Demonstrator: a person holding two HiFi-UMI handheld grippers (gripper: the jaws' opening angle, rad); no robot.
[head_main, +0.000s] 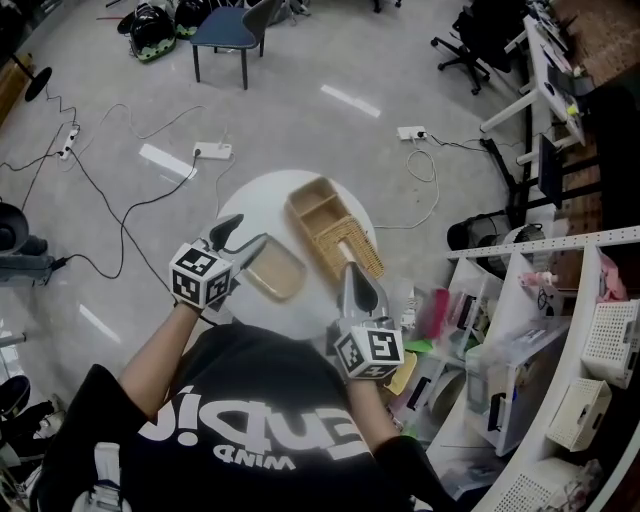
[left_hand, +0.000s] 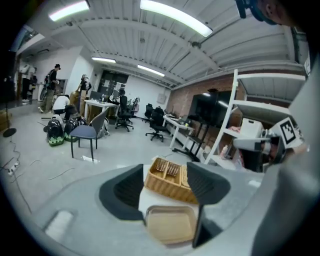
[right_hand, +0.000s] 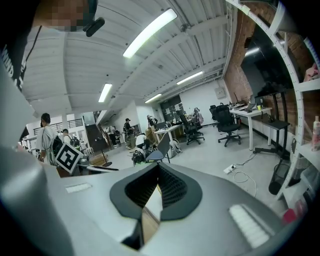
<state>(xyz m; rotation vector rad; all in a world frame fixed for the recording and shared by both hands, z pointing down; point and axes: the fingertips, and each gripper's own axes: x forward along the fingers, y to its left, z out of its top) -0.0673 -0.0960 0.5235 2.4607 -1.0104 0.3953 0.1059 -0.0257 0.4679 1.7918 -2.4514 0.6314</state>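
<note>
A wicker basket (head_main: 333, 230) with divided compartments lies on a small round white table (head_main: 250, 205). Left of it sits a shallow tan tray (head_main: 275, 270). My left gripper (head_main: 243, 238) hangs open just left of the tray, holding nothing. Between its jaws the left gripper view frames the tray (left_hand: 170, 225), with the basket (left_hand: 167, 177) beyond. My right gripper (head_main: 352, 270) hovers over the basket's near end. In the right gripper view its jaws (right_hand: 158, 172) meet at the tips; only a sliver of white table and tan surface shows through the gap below them.
White shelving (head_main: 560, 300) with bins and boxes stands close on the right. Cables and a power strip (head_main: 212, 151) lie on the floor beyond the table. A blue chair (head_main: 225, 30) and a desk (head_main: 545, 70) stand farther off. People stand in the far background.
</note>
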